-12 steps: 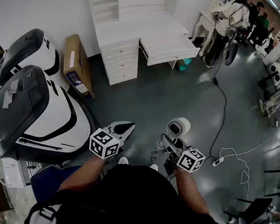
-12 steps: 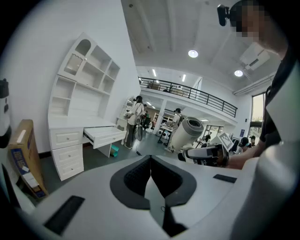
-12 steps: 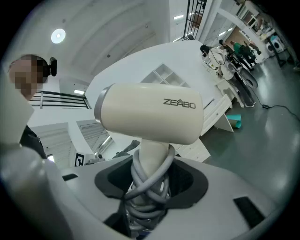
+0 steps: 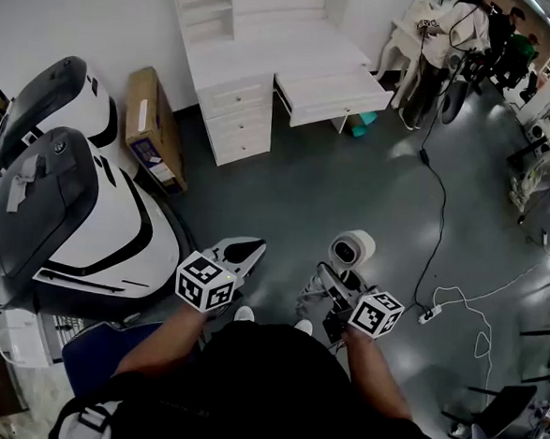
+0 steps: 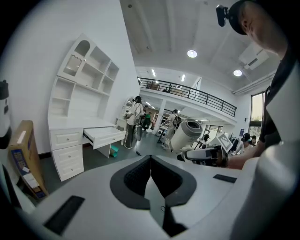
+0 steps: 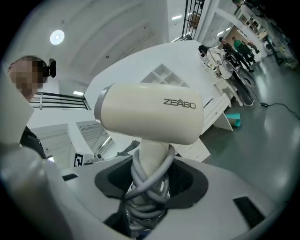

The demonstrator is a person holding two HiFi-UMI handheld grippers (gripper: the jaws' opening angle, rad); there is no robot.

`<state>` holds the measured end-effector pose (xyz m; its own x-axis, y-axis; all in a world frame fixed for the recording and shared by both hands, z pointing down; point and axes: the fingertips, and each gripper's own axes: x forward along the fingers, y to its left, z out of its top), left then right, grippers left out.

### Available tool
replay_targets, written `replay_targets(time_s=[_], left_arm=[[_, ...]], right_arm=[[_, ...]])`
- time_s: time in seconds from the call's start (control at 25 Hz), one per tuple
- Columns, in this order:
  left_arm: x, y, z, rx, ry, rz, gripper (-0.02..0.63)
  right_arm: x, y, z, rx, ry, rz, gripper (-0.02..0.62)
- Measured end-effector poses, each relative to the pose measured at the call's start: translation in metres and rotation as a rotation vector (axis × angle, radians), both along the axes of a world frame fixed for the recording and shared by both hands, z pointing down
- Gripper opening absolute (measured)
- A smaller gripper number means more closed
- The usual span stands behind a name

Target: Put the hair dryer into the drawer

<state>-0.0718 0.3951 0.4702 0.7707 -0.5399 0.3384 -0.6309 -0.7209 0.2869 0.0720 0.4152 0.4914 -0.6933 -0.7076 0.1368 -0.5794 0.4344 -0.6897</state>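
A cream hair dryer [image 6: 150, 112] stands upright with its handle between the jaws of my right gripper [image 6: 149, 173], which is shut on it. A grey cord is wound around the handle. In the head view the hair dryer [image 4: 351, 249] is held above the floor ahead of my right gripper [image 4: 338, 289], its barrel end facing up. My left gripper [image 4: 245, 251] is beside it to the left, and its jaws [image 5: 150, 159] meet at the tips with nothing between them. The open white drawer [image 4: 335, 98] juts out of the desk [image 4: 258, 63] far ahead; the left gripper view shows the drawer [image 5: 104, 137] too.
A cardboard box [image 4: 153, 128] leans left of the desk's drawer stack. Large white and black machines [image 4: 78, 219] fill the left side. A black cable [image 4: 436, 206] and a white power strip [image 4: 428, 317] lie on the grey floor at right. People [image 4: 447, 38] stand beyond the desk.
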Motion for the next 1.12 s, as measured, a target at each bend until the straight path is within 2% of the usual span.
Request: replay_targets(time_s=[0.36,0.8,1.12], left_arm=[[-0.005,0.004,0.0,0.0,0.004,0.004,0.011],[-0.015,-0.004,0.004,-0.001,-0.011,0.025,0.011],[-0.036,-0.016,0.007,0.001,-0.018,0.054,0.011]], right_arm=[[-0.008,0.006,-0.007,0.01,-0.072,-0.017,0.215],[-0.013,0.005,-0.001,-0.007,-0.056,0.01,0.215],[-0.03,-0.005,0.0,-0.001,-0.031,0.04,0.215]])
